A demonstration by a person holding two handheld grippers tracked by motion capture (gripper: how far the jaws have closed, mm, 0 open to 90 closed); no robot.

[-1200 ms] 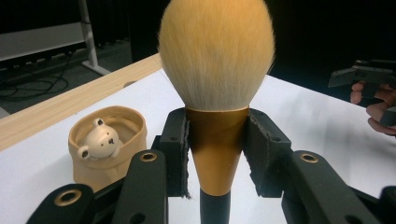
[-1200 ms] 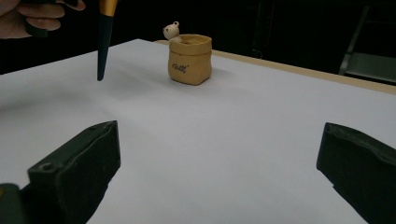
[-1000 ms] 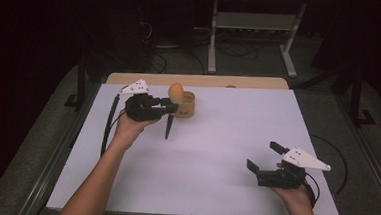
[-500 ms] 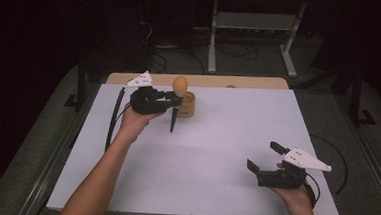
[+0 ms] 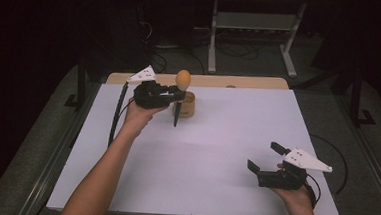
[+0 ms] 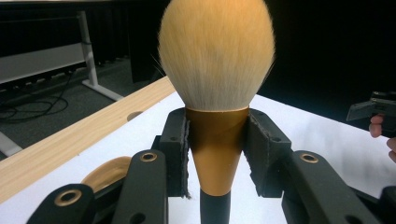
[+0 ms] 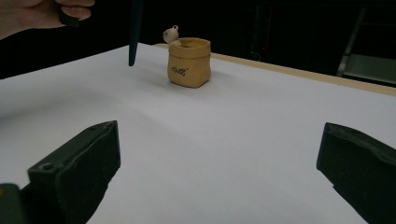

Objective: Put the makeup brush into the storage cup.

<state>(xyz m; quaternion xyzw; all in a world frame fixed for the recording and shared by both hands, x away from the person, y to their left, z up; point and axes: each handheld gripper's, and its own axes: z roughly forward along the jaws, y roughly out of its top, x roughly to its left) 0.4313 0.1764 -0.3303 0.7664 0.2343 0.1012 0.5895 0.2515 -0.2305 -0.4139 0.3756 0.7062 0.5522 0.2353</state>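
Observation:
My left gripper (image 5: 176,93) is shut on a makeup brush (image 5: 182,79), gripping its gold ferrule (image 6: 217,144). The tan bristles (image 6: 216,51) point up. The dark handle (image 7: 135,32) hangs down, its tip just above the white table (image 5: 215,154). Right behind the brush stands a small tan pot (image 5: 188,107), also in the right gripper view (image 7: 188,63); its rim (image 6: 105,172) lies below my left jaws. My right gripper (image 5: 264,156) rests low at the front right, open, with nothing between its jaws (image 7: 217,163).
A wooden strip (image 5: 230,81) runs along the table's far edge. Beyond it a metal rack (image 5: 253,26) and cables lie on the dark floor. The person's left forearm (image 5: 104,172) crosses the table's left half. A black cable (image 5: 118,108) trails from the left gripper.
The left gripper has carried the brush farther back and slightly right, up to the pot. The right gripper has stayed where it was.

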